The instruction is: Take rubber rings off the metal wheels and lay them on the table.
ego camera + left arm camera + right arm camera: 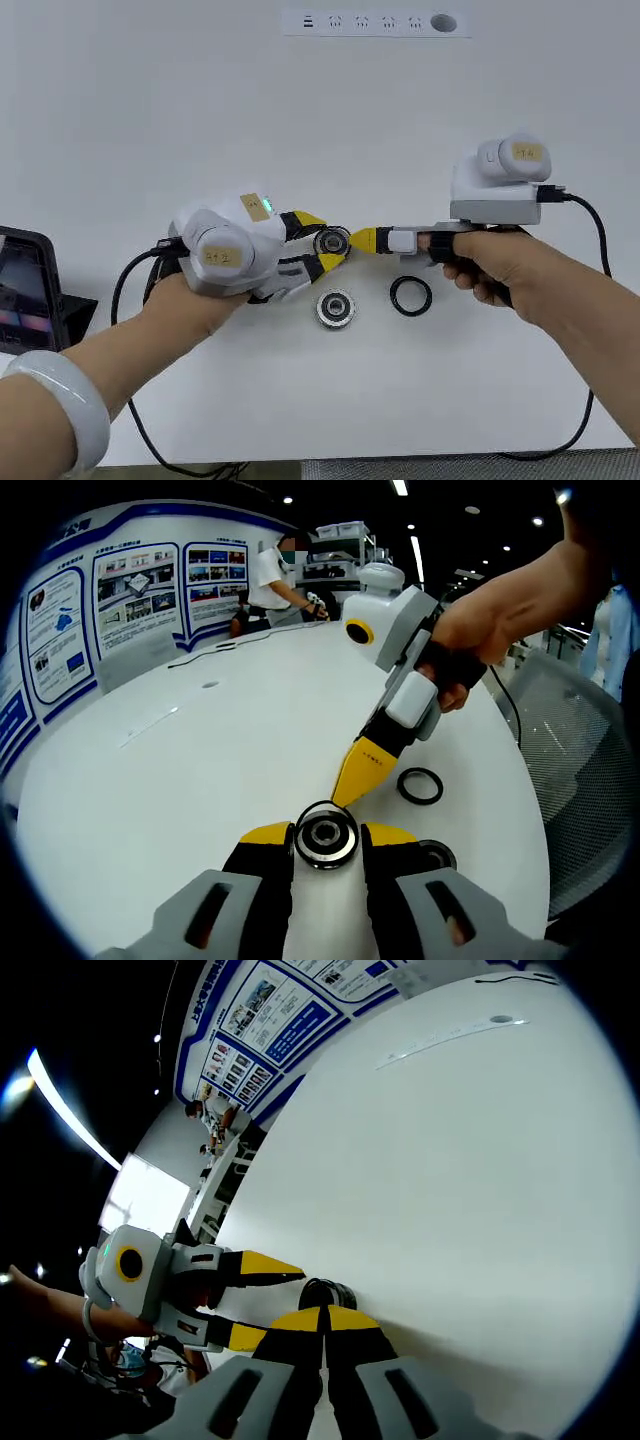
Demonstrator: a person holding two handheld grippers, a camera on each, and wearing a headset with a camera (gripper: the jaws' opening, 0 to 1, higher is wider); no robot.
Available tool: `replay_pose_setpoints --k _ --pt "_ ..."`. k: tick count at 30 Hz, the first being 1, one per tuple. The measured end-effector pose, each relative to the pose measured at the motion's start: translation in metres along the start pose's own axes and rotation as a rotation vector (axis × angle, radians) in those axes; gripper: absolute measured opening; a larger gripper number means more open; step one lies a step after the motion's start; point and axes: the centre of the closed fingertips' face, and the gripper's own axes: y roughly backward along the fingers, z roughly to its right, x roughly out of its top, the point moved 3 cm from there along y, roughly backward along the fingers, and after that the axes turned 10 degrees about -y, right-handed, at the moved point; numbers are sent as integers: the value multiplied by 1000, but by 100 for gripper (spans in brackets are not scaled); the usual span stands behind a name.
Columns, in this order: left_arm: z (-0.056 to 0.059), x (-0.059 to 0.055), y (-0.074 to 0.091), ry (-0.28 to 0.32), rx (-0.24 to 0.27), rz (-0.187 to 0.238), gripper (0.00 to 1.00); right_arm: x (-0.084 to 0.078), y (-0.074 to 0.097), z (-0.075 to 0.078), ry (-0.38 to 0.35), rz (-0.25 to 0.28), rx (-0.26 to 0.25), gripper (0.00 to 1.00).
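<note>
My left gripper (322, 242) is shut on a metal wheel (332, 241), holding it just above the white table (300, 120). In the left gripper view the wheel (325, 837) sits between the yellow jaw tips, and its black rubber ring (318, 806) is lifted off at the top. My right gripper (362, 240) comes in from the right, shut, with its yellow tip pinching that ring's edge (322, 1286). A second wheel (335, 308) lies on the table just in front of the held one. A loose rubber ring (411, 296) lies to its right.
A dark screen device (25, 290) stands at the table's left edge. A power strip (375, 22) lies at the far edge. Black cables (600, 260) trail from both grippers. A mesh chair (575, 780) stands beside the table, and a person (270, 575) stands far behind.
</note>
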Motion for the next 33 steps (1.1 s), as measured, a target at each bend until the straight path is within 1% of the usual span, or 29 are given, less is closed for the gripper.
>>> replay_pose_setpoints --k 7,13,20,24,28,33 --pt "0 -1 1 6 9 -2 35 0 1 -2 1 2 5 2" --pt "-1 -4 3 11 14 -6 37 0 2 -5 3 5 11 2" --pt "-2 -5 6 16 23 -6 41 -1 6 -9 6 8 18 2" --pt "-2 -5 7 21 27 -6 43 -2 10 -13 3 17 26 2" --pt "-2 -6 9 22 28 -4 44 -3 15 -17 4 25 34 2" --pt "-2 -8 11 31 34 -3 46 -8 23 -17 -5 39 34 2"
